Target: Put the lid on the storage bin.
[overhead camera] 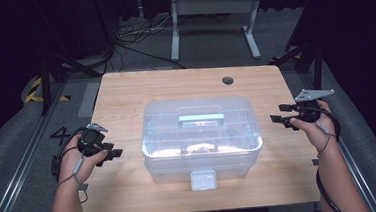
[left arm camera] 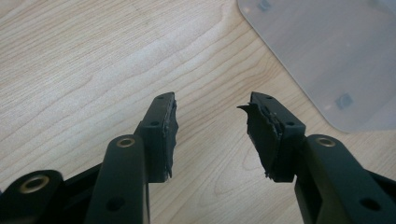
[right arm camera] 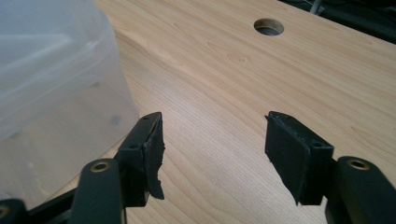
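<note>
We hold the left tool [overhead camera: 110,153] low over the left part of the desk [overhead camera: 125,95], and its jaws stand apart with only bare wood between them. In the left gripper view the black pads [left arm camera: 169,135] look worn and torn at the edges, and a corner of the clear box [left arm camera: 336,51] shows at the upper right, just beyond the jaws and not touching them. Our right tool [overhead camera: 280,118] is at the right edge of the desk, pointing toward the box, and its jaws are also wide apart and hold nothing. In the right gripper view the rounded wall of the box [right arm camera: 51,88] stands just beside the left jaw; we cannot tell if they touch.

The clear box [overhead camera: 201,137] sits in the middle of the desk, between the two tools. Its lid is on, with a pale blue handle [overhead camera: 201,119] on top and a pale latch [overhead camera: 203,179] on the near side. The desk is light wood with visible grain, and it has a round hole [overhead camera: 228,80] near the far right corner. Around the desk we see grey carpet floor [overhead camera: 212,44], some cables [overhead camera: 136,37] behind, a white metal frame [overhead camera: 214,14], and dark curtains on the sides.
</note>
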